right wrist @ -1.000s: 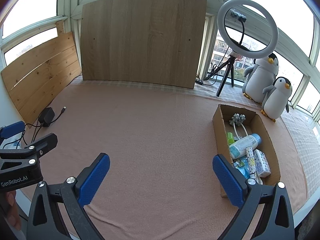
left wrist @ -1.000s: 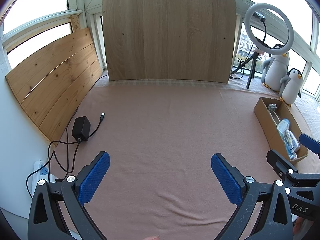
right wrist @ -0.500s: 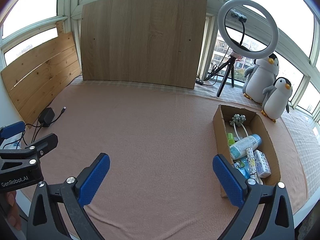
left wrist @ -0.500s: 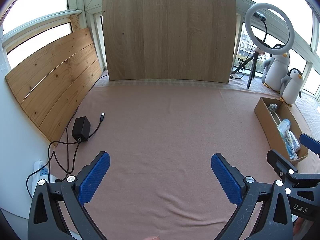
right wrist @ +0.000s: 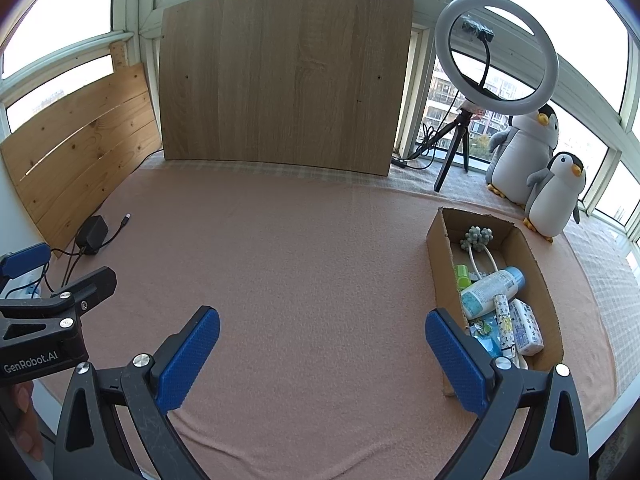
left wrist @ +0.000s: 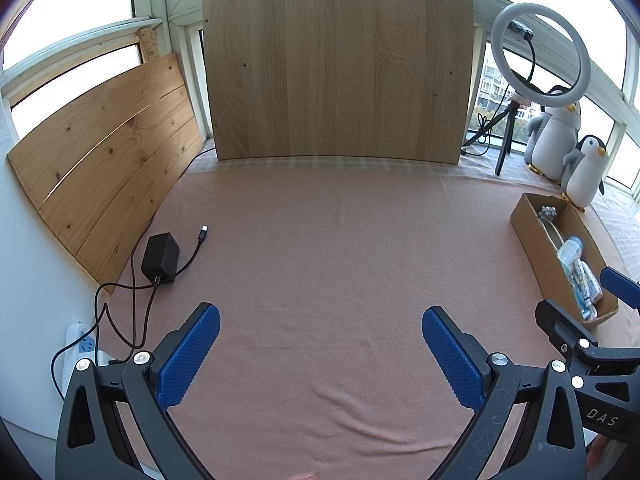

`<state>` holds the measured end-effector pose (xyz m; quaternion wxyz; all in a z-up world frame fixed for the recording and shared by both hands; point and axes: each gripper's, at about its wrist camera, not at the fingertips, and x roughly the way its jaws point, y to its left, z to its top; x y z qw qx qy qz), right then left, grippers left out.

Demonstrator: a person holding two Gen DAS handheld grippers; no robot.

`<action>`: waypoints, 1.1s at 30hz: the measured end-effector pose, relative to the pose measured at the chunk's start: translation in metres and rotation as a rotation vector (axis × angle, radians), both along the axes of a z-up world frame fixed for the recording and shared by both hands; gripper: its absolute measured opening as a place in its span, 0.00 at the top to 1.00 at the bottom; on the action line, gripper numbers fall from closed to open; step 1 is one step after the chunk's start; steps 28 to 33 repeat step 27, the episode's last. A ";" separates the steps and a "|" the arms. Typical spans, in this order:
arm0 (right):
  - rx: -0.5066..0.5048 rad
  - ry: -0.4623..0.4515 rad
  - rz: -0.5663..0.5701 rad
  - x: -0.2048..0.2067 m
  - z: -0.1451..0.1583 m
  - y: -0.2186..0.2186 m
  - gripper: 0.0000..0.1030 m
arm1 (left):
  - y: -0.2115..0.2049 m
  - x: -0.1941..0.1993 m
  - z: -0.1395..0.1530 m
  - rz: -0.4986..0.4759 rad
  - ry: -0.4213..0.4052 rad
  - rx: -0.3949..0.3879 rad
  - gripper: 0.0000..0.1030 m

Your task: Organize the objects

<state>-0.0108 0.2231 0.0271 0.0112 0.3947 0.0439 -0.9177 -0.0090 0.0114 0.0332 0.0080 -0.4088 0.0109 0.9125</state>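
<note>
pink cloth [right wrist: 304, 264], brown box [right wrist: 438, 264], blue pads [right wrist: 188, 360]

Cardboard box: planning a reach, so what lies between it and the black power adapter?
Only bare pink cloth between cardboard box and adapter, per the right wrist view.

Cardboard box [right wrist: 436, 240] near corner hidden behind right gripper [right wrist: 322, 346] finger; lowest contents indistinct

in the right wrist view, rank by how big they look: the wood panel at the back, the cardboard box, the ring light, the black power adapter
1. wood panel
2. cardboard box, though it is nearer the camera
3. ring light
4. power adapter, by far the smallest
</note>
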 end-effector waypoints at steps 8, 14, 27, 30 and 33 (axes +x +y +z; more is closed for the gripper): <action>-0.004 -0.003 -0.009 -0.002 -0.001 0.000 0.01 | -0.001 -0.004 -0.003 -0.007 -0.008 -0.005 0.00; -0.006 -0.006 -0.009 -0.004 -0.003 0.000 0.01 | -0.003 -0.010 -0.006 -0.009 -0.021 -0.004 0.00; -0.007 -0.031 -0.014 -0.019 -0.013 -0.004 0.01 | -0.005 -0.028 -0.020 -0.007 -0.016 -0.027 0.00; -0.007 -0.031 -0.014 -0.019 -0.013 -0.004 0.01 | -0.005 -0.028 -0.020 -0.007 -0.016 -0.027 0.00; -0.007 -0.031 -0.014 -0.019 -0.013 -0.004 0.01 | -0.005 -0.028 -0.020 -0.007 -0.016 -0.027 0.00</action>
